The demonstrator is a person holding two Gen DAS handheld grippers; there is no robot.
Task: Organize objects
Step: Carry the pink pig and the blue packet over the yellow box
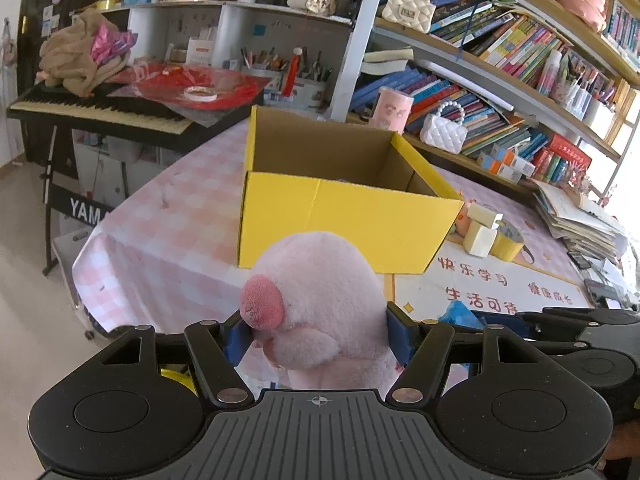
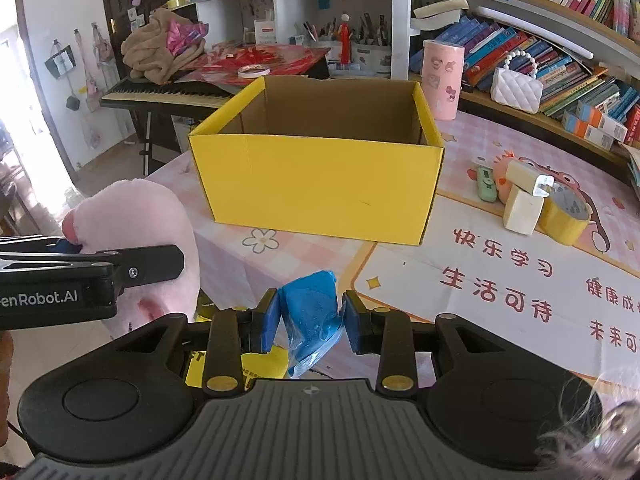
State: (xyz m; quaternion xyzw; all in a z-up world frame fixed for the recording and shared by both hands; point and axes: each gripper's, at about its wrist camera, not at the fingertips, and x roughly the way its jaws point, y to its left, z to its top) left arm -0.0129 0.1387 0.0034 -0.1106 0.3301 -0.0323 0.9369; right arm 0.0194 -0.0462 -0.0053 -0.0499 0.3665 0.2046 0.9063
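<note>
My left gripper (image 1: 318,332) is shut on a pink plush toy (image 1: 320,300) with a darker pink snout, held above the table's near edge in front of the open yellow cardboard box (image 1: 348,220). In the right wrist view the same plush toy (image 2: 136,220) and the left gripper (image 2: 80,264) show at the left. My right gripper (image 2: 310,320) is shut on a blue plastic-wrapped packet (image 2: 314,312), short of the yellow box (image 2: 320,184). What lies inside the box is hidden by its near wall.
A yellow tape roll (image 2: 564,216), two cream blocks (image 2: 522,210), a green item (image 2: 486,182) and a small orange plush lie right of the box on the pink checked tablecloth (image 2: 480,280). A pink cylinder (image 2: 442,80), bookshelves and a keyboard piano (image 2: 168,94) stand behind.
</note>
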